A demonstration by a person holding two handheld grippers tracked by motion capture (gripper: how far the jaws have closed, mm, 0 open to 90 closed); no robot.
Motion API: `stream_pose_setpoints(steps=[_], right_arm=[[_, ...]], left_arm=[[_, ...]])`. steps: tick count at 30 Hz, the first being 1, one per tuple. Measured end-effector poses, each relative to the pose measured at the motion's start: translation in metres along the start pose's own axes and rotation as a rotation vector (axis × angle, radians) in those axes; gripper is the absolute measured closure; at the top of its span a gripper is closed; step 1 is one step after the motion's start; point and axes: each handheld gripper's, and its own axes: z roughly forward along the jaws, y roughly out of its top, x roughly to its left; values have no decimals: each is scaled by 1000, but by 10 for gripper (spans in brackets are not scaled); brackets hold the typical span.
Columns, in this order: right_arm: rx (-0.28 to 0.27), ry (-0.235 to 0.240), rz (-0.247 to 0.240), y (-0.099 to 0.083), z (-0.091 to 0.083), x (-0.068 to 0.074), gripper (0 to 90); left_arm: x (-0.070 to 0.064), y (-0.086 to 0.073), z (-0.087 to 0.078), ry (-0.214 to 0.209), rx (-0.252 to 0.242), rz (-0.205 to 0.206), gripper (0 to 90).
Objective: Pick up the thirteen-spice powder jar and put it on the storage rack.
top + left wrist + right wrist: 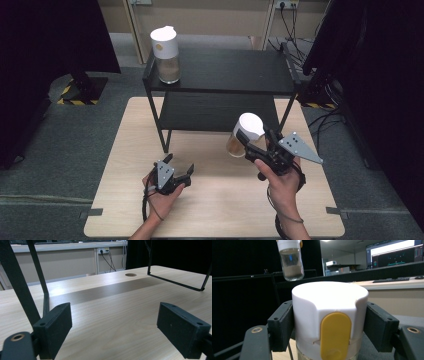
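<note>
In the high view we see the right hand-held gripper right of centre in the frame, clamped on a glass jar with a white lid and holding it tilted above the light wooden worktop, just in front of the black metal shelf rack. In the right gripper view the two black jaws press against both sides of the jar's white lid — a yellow oval tab sits on the lid's near face, at the lower centre of that frame. A second white-lidded jar stands upright on the rack's top shelf, at the upper left of the high view; its bottom part holds a brownish fill, and it shows again at the upper left of the right gripper view. The left hand-held gripper sits low at the lower centre-left of the high view, close over the worktop and well apart from both jars. In the left gripper view its jaws stand wide apart with nothing between them — bare wood grain lies between the pads, and the rack's thin black legs rise at the left of that frame.
</note>
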Motion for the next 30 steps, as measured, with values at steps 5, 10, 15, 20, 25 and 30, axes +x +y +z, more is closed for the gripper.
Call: stream_pose_setpoints(steps=[5,10,15,20,25,30], right_arm=[[-18,-2,4,8,3,-1,309],[-29,-5,5,15,5,-1,309],[-37,-9,-2,23,8,0,309],[-50,-13,0,30,10,-1,309],[-57,-16,-1,37,12,-1,310],[-67,-18,-6,44,15,-1,310]], left_arm=[[0,0,0,0,0,1,125],[0,0,0,0,1,4,125],[0,0,0,1,1,3,125],[0,0,0,1,1,3,125],[-1,0,0,2,-1,6,125],[-1,0,0,2,-1,8,125]])
